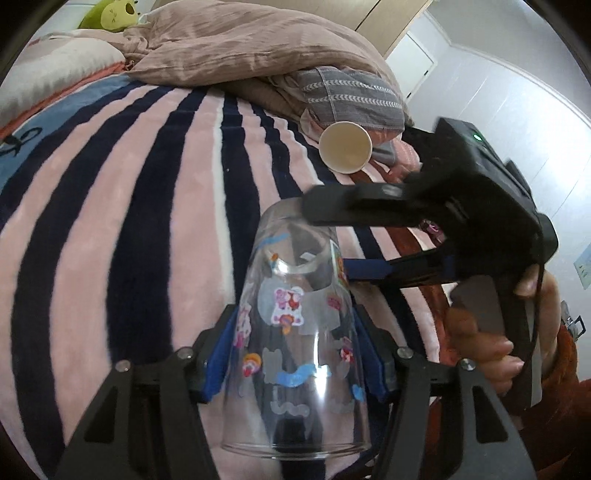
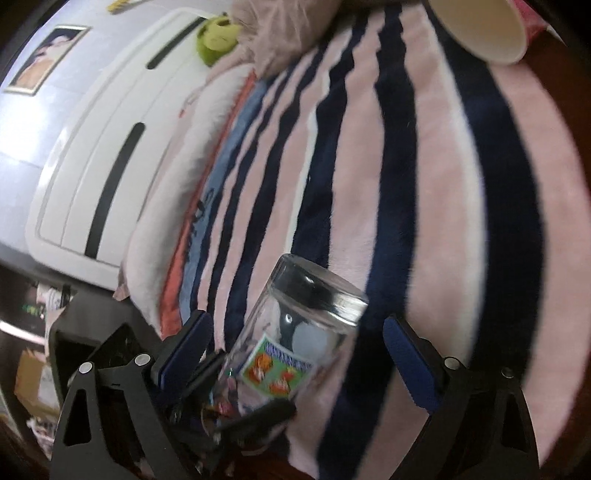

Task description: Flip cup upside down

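Observation:
A clear glass cup (image 1: pixel 295 332) with cartoon stickers lies between the blue pads of my left gripper (image 1: pixel 295 354), which is shut on its sides. Its base points away from the camera and its open rim is toward it. My right gripper (image 1: pixel 332 240) reaches in from the right in the left wrist view, open, with one finger above the cup's base and one beside it. In the right wrist view the cup (image 2: pixel 291 332) stands tilted between my open right gripper's (image 2: pixel 295 350) blue pads (image 2: pixel 410 362), not touching them.
A striped pink and navy blanket (image 1: pixel 147 221) covers the bed. A paper cup (image 1: pixel 345 147) lies on its side at the far end, also shown in the right wrist view (image 2: pixel 480 29). Rumpled bedding (image 1: pixel 240 44) and a green plush toy (image 1: pixel 114 14) lie behind. A white headboard (image 2: pixel 92 147) is at left.

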The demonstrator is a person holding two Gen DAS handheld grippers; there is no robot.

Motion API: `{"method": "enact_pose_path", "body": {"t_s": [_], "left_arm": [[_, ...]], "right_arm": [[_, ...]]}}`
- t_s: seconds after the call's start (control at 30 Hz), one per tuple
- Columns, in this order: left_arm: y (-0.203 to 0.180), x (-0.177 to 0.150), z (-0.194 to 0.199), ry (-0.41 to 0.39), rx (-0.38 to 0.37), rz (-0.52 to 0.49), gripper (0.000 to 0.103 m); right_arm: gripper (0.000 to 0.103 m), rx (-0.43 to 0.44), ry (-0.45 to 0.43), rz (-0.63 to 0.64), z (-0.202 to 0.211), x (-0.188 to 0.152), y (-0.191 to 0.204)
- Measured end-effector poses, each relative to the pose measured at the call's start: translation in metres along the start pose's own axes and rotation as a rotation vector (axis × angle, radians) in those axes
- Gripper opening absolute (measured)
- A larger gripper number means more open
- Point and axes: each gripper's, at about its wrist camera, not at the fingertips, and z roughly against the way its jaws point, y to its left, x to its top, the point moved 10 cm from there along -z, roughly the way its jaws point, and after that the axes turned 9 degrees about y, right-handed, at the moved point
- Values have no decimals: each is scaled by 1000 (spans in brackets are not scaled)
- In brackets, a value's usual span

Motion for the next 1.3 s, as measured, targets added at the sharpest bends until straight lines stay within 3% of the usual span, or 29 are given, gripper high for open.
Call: {"method": "enact_pose_path", "body": {"t_s": [0.27,0.33,0.4,0.57,0.7,0.93,1.03,1.3], "left_arm": [[1,2,-1,-3,-42,23,57],[3,3,0,-5,-54,40,57],[4,3,0,-5,-58,43,57],[0,4,-2,-3,-35,25,57],[-6,14,-1,-15,-86,7,57],[-45,68,-11,-78,-191,-123,57],[-61,84,-24,-75,-246,-158,57],[-77,72,-40,-19,-226,-258,59]], "right_arm": [[91,-53,18,-129,-21,8,2],[85,-80,-5,-154,-19,8,0],[65,-110,-22,-182,-17,8,-6],[61,-99,-65,-162,-7,7,-10],[61,-126,-138,-33,5,9,8],[59,-169,-346,219,72,35,32],[59,-227,-431,352,97,47,35],[58,-345,-500,572,108,22,30]]}}
